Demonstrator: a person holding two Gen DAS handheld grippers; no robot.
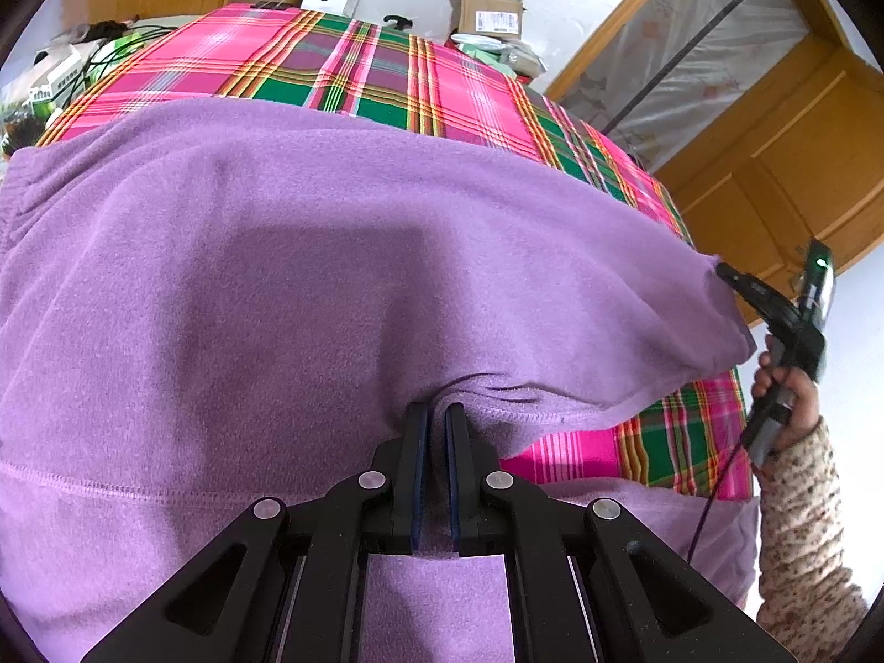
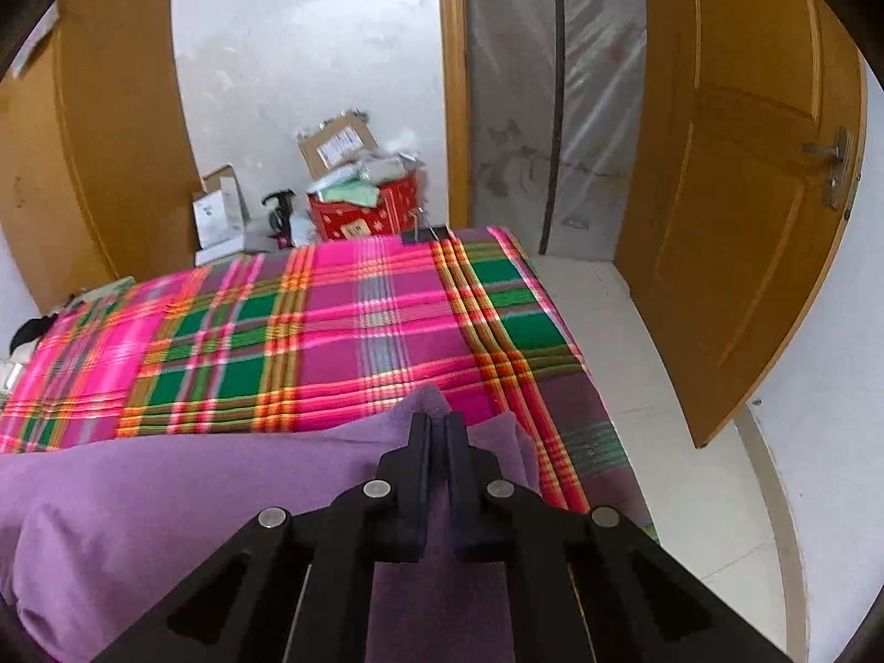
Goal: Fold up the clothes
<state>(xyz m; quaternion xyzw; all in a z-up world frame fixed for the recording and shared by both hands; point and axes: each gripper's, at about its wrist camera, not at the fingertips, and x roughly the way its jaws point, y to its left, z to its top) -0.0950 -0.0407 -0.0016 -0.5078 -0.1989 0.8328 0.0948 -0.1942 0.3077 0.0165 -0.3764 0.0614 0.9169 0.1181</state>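
Fleece of a soft lilac colour makes up the garment [image 1: 265,287], which is lying spread across a plaid blanket [image 1: 342,72] and covering most of the near half of it. The pile is short, matte and slightly fuzzy; a stitched hem line is running along the near edge, and small puckers are gathering where the cloth is being pinched.

The left gripper [image 1: 436,425] is pressing its two black fingers together on a fold of the fleece near that hem, with purple cloth showing in the narrow slot between the dark blue pads. The right gripper [image 2: 437,431] is likewise clamping a raised corner of the garment (a small peak of fleece is standing up just beyond its fingertips). In the left wrist view this corner is being lifted off the blanket at the right, so the fabric is hanging in a taut sheet between the two grips. A hand [image 1: 784,392] in a speckled knit sleeve [image 1: 801,525] is holding the right gripper's handle.

The blanket is woven in pink, green and orange checks. Beyond it, cardboard boxes [image 2: 337,143] are standing against a white wall, beside a glossy wooden door [image 2: 740,232].
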